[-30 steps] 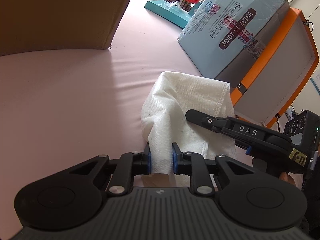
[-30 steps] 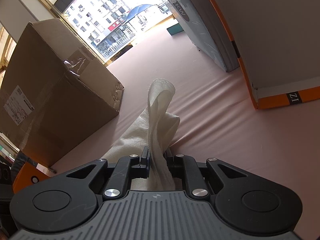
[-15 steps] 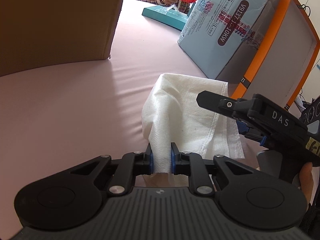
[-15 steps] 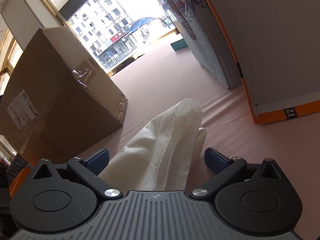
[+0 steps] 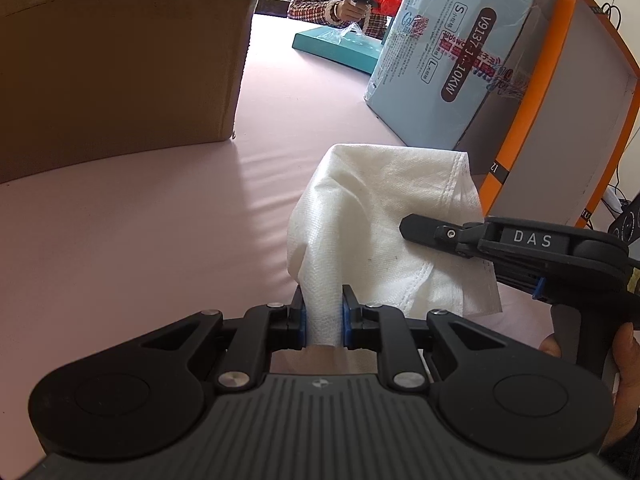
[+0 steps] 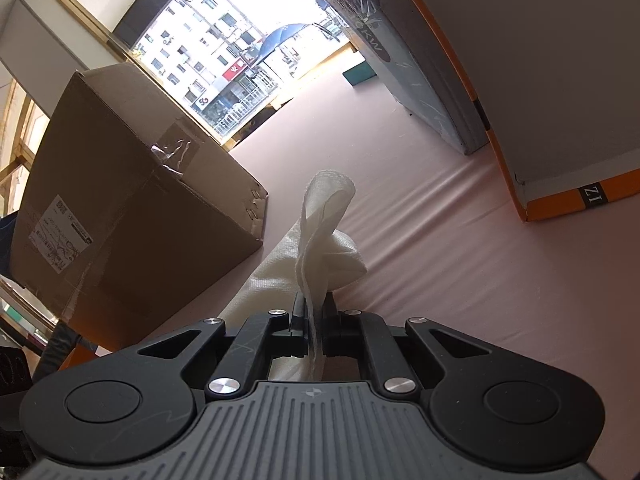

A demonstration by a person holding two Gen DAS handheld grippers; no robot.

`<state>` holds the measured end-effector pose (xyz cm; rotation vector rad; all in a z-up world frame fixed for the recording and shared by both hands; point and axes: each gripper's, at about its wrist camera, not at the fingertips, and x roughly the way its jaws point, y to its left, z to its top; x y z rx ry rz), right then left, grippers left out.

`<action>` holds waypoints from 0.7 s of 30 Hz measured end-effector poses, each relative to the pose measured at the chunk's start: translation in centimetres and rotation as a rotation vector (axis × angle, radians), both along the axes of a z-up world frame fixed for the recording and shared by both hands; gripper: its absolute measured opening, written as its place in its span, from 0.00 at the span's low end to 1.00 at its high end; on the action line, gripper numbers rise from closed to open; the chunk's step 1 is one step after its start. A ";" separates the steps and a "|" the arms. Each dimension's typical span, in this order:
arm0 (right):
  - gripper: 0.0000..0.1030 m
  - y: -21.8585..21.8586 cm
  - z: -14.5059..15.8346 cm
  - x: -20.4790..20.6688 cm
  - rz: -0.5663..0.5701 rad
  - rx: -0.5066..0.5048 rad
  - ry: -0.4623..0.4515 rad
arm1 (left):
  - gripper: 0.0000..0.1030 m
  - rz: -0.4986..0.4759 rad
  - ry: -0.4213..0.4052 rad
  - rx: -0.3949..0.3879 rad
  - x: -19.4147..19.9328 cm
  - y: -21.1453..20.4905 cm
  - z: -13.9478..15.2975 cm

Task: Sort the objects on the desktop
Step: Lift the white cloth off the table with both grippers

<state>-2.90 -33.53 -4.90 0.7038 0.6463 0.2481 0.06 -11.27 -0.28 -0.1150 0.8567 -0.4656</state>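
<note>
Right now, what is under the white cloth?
The white cloth is held by the left gripper and right gripper. Around it only the pink tabletop shows; whatever lies directly beneath its folds is covered.

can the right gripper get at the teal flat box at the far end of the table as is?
Probably not: the right gripper is shut on the white nonwoven cloth, also held by the left gripper; the teal flat box lies far off.
</note>
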 end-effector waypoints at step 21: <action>0.06 10.9 17.9 -7.1 0.118 -0.122 -0.463 | 0.13 0.057 -0.394 -0.016 -7.3 12.2 14.6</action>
